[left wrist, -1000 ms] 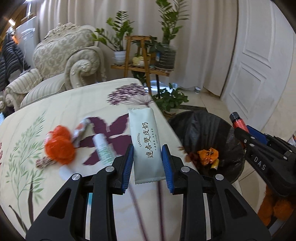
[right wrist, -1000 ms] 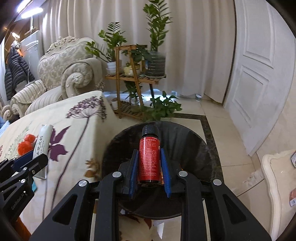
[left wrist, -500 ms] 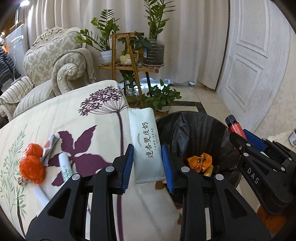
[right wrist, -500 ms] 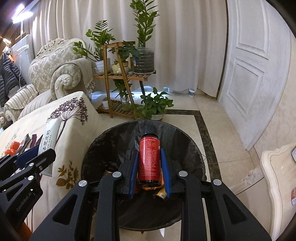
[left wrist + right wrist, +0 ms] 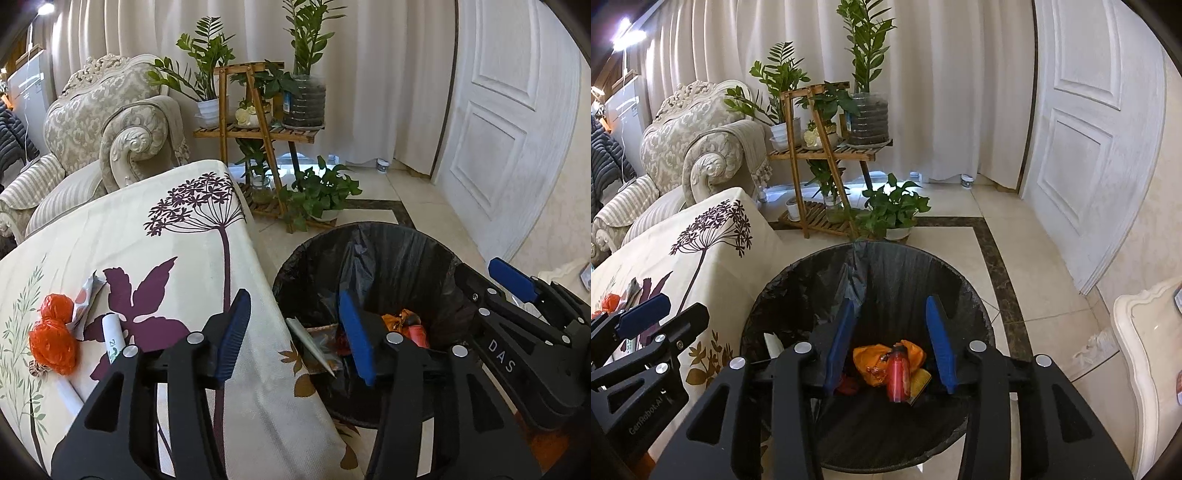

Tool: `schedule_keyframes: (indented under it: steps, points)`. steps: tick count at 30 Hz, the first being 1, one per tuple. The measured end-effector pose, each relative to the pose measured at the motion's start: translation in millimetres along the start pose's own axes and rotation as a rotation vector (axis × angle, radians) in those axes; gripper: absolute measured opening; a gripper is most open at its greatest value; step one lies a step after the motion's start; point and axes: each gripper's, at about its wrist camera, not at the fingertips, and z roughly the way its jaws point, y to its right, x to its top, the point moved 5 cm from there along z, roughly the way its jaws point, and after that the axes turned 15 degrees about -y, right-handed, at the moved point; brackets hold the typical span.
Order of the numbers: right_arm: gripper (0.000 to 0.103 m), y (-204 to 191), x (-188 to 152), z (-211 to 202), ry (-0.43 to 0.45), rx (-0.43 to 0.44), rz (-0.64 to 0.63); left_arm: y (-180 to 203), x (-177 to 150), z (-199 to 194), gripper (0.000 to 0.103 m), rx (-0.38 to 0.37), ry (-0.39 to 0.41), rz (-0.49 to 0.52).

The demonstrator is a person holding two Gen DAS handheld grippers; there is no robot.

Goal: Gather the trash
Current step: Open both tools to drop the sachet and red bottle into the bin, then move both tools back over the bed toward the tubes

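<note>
Red bottle [image 5: 898, 377] lies in the black-lined bin [image 5: 812, 280]; both tongs [image 5: 892, 347] [image 5: 295, 336] are opening, empty.

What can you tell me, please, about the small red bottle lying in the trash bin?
The red bottle is small and cylindrical, with a dark cap and a red printed label; it looks like plastic. It lies on its side at the bottom of the black-lined trash bin, cap pointing away from the camera, resting on an orange wrapper and against a yellow item. Nothing grips it.

light: soft, ceiling lamp [image 5: 629, 37] glare top-left | edges: fisheye-bent, dark | focus: sharp
</note>
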Motion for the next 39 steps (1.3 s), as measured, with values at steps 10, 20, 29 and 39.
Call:
schedule_keyframes:
  steps: [10,20,29,39]
  points:
    - [0.047,1,-3,-6,-0.002,-0.001,0.013,-7,-2,-9,0.065,-0.019,0.013,-0.024]
    - [0.05,-20,-12,-11,-0.015,0.027,-0.01,-32,-18,-24,0.066,-0.002,0.009,-0.061]
    - [0.051,-54,-25,-25,-0.015,0.071,-0.063,-63,-43,-43,0.066,0.035,0.003,-0.111]
    - [0.051,-94,-44,-42,-0.015,0.118,-0.136,-108,-77,-60,0.066,0.077,-0.006,-0.194]
